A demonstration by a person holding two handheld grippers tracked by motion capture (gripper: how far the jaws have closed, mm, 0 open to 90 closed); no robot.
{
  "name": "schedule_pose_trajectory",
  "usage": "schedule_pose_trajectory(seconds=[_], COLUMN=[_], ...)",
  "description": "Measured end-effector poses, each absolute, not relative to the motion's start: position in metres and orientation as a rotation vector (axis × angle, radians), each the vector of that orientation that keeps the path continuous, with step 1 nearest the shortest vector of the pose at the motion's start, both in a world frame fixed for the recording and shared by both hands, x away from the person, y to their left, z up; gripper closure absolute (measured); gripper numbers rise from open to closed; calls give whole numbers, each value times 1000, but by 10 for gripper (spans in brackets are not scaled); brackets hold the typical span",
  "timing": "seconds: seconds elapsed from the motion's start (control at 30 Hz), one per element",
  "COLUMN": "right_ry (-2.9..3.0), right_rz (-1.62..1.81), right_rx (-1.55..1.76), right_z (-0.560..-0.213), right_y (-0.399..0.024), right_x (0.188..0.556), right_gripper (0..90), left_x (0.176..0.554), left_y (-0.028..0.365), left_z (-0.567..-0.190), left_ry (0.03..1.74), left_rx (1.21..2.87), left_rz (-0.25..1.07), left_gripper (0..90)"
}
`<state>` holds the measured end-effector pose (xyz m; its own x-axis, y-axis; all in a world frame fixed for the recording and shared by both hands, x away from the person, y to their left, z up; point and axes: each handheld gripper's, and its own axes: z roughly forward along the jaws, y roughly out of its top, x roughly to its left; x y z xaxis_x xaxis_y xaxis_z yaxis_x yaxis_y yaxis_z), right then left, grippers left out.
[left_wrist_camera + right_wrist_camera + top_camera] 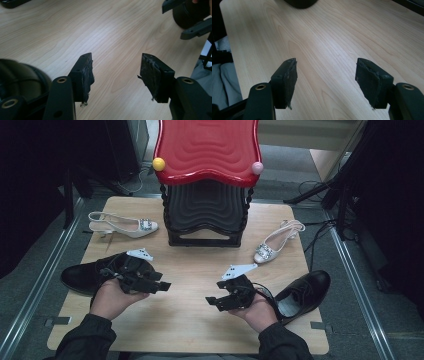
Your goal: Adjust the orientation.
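Observation:
My left gripper (161, 282) hovers over the left half of the wooden table (190, 325), pointing right, just past a black leather shoe (80, 276) that lies behind the hand. Its jaws stand open with only bare wood between them (116, 71). My right gripper (216, 295) faces it from the right, also open and empty (325, 75). Behind the right hand lies a second black leather shoe (306, 289). The two grippers point at each other across a gap of bare tabletop.
A shoe rack with a red wavy top (207, 147) and black lower shelves (205, 210) stands at the back centre. A pale slingback heel (122, 225) lies at the back left, and another (277, 242) at the back right. Cables trail on the floor at the right.

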<state>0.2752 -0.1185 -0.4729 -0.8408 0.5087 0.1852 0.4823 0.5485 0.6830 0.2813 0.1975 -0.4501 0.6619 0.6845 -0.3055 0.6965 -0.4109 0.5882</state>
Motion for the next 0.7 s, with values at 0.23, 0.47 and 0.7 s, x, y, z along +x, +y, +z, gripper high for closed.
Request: schedule_pose_trajectory(seconds=[0.23, 0.47, 0.7], right_ry=[2739, 2761, 2741], right_rz=[1200, 1166, 1158], right_rx=[836, 808, 809], right_z=[-472, -474, -473], right_y=[-114, -110, -110], right_x=[276, 278, 279], right_gripper=[351, 355, 375], left_x=[277, 277, 281], left_y=[214, 228, 247], left_z=[-439, -432, -426], left_ry=[1095, 1127, 1211], left_rx=[2177, 2164, 2123], left_rz=[-8, 22, 63], left_gripper=[417, 423, 487])
